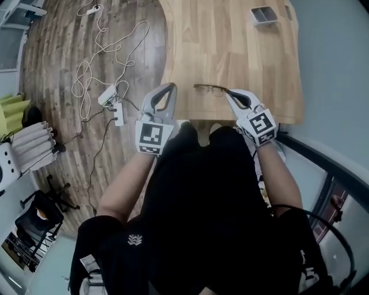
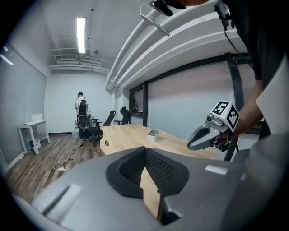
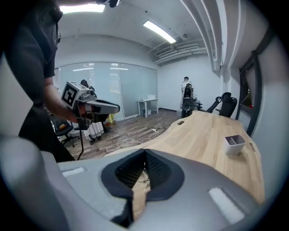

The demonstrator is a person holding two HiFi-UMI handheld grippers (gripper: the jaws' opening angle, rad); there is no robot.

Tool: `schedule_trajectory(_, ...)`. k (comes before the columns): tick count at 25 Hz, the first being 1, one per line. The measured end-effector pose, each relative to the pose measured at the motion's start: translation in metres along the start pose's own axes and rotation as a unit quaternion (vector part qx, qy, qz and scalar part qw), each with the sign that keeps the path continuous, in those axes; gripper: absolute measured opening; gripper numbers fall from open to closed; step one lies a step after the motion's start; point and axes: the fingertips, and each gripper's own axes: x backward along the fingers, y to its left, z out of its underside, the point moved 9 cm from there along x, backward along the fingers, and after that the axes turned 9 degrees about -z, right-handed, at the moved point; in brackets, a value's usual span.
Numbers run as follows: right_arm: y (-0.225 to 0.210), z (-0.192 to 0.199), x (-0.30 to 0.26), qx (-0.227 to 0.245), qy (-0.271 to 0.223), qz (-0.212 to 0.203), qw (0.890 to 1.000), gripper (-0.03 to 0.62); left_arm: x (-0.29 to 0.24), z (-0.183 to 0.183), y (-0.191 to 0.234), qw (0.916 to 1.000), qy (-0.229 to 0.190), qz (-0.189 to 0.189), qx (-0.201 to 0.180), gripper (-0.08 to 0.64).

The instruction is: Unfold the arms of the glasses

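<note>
The thin-framed glasses (image 1: 209, 89) lie on the wooden table (image 1: 230, 46) close to its near edge. My right gripper (image 1: 230, 93) is shut, and its tips are at the right end of the glasses; I cannot tell whether they touch. In the right gripper view the shut right gripper (image 3: 145, 155) holds nothing, and a bit of thin wire frame (image 3: 143, 179) shows in the gap below its pads. My left gripper (image 1: 170, 87) is shut and empty, just left of the glasses at the table's edge. The left gripper view shows the left gripper (image 2: 145, 151) shut over bare wood.
A small grey two-part tray (image 1: 264, 15) stands at the far end of the table. White cables and a power strip (image 1: 113, 101) lie on the wood floor to the left. The table's near edge is right in front of the person's body.
</note>
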Motion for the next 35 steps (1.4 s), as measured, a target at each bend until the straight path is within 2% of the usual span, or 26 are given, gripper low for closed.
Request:
schedule_trajectory(5,-0.009,0.001,-0.031,0.03,0.04,-0.051,0.997,0.002,-0.012,0.005,0.001,0.9999,0.008,-0.008,0.005,0.005)
schedule_trajectory(11,-0.033,0.018,-0.074,0.078,0.083,-0.106,0.988,0.002,-0.027,0.033,0.002,0.9976,0.041,-0.051,0.021,0.005)
schedule_trajectory(17,-0.048,0.038,-0.115,0.108,0.136,-0.179,0.968,0.025,-0.035,0.049,0.0,0.9939,0.071,-0.075,0.037,0.005)
schedule_trajectory(26,-0.044,0.054,-0.15,0.18,0.195,-0.214,0.94,0.025,-0.044,0.076,-0.001,0.99,0.1,-0.084,0.052,0.005)
schedule_trajectory(35,-0.044,0.065,-0.169,0.203,0.225,-0.212,0.929,0.025,-0.038,0.095,0.005,0.9874,0.118,-0.09,0.056,0.005)
